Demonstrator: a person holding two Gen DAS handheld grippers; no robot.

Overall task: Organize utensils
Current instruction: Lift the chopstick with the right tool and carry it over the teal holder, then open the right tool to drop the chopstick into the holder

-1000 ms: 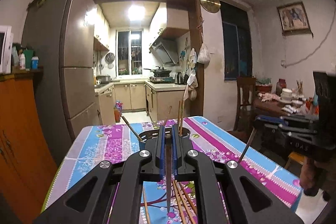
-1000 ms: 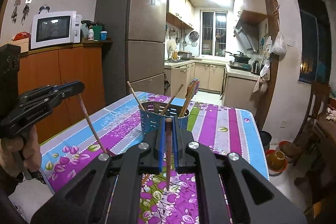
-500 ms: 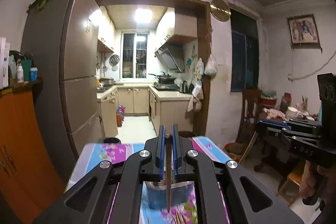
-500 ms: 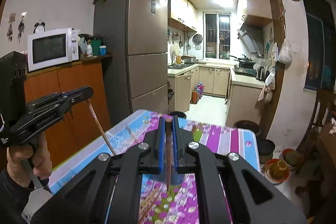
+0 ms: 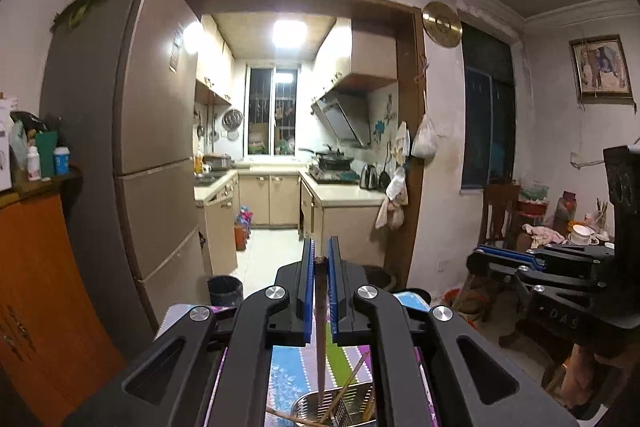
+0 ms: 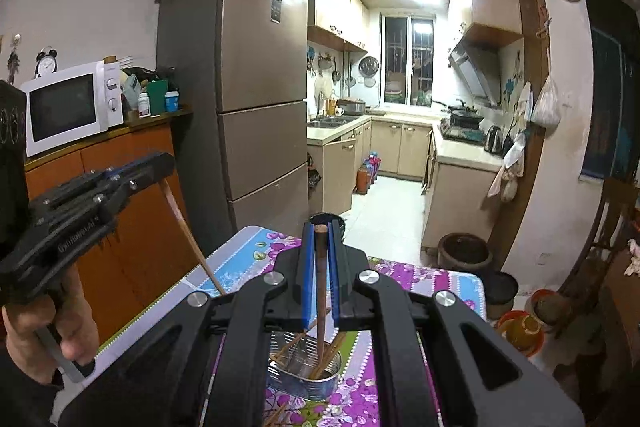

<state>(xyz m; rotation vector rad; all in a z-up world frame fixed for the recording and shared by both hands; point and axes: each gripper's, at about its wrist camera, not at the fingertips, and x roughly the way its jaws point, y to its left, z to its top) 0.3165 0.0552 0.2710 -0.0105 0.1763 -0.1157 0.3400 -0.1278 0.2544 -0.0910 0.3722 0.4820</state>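
Note:
My left gripper (image 5: 319,259) is shut on a dark wooden chopstick (image 5: 321,327) that hangs point down over a perforated metal utensil holder (image 5: 320,405) at the bottom of the left wrist view. My right gripper (image 6: 319,227) is shut on another brown chopstick (image 6: 320,291), its tip inside the same metal holder (image 6: 306,375), which has several chopsticks leaning in it. In the right wrist view the left gripper (image 6: 160,167) shows at the left, held by a hand (image 6: 60,331), its chopstick (image 6: 192,239) slanting down. The right gripper (image 5: 478,259) shows at the right of the left wrist view.
The holder stands on a table with a purple and blue flowered cloth (image 6: 424,279). More loose chopsticks (image 6: 276,415) lie on it near me. A tall fridge (image 6: 244,95) and an orange cabinet (image 6: 120,187) with a microwave (image 6: 68,107) stand at the left. A wooden chair (image 6: 600,227) is at the right.
Both grippers have risen with their chopsticks and moved over the holder, which now sits low in both views. The tabletop has dropped out of most of the left wrist view.

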